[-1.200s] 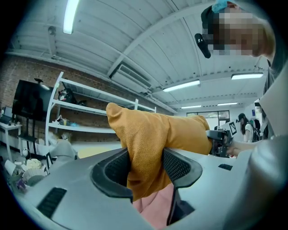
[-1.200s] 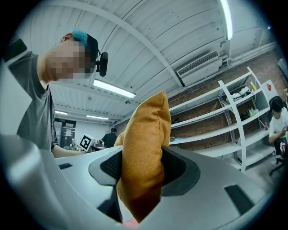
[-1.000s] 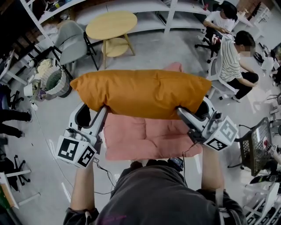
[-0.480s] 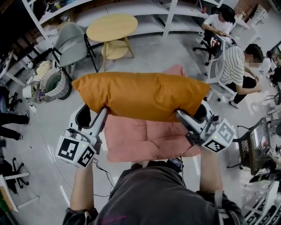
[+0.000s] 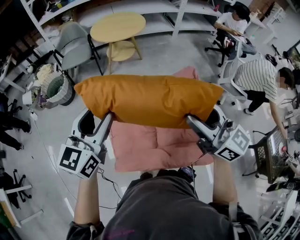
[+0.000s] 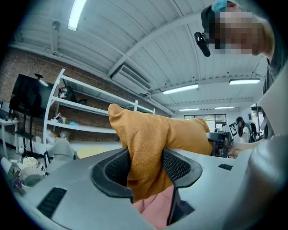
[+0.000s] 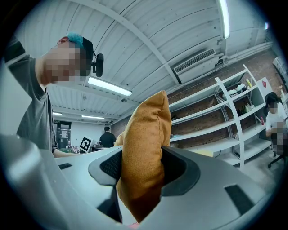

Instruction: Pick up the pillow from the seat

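Note:
An orange pillow (image 5: 150, 99) hangs in the air, stretched lengthwise between both grippers above a pink seat cushion (image 5: 157, 147). My left gripper (image 5: 108, 117) is shut on the pillow's left lower edge; in the left gripper view the orange fabric (image 6: 146, 152) is pinched between the dark pads (image 6: 176, 165). My right gripper (image 5: 191, 120) is shut on the pillow's right lower edge, and the right gripper view shows the fabric (image 7: 141, 166) squeezed between its pads. Both grippers point level, away from the person's body.
A round wooden table (image 5: 117, 27) and a grey chair (image 5: 75, 42) stand beyond the pillow. A woven basket (image 5: 56, 86) sits at the left. People sit on office chairs at the right (image 5: 255, 77). White shelving (image 5: 154, 7) lines the back.
The pillow and both grippers have kept almost the same place, drifting only slightly left in the head view. The striped-shirt person at the right has moved further right.

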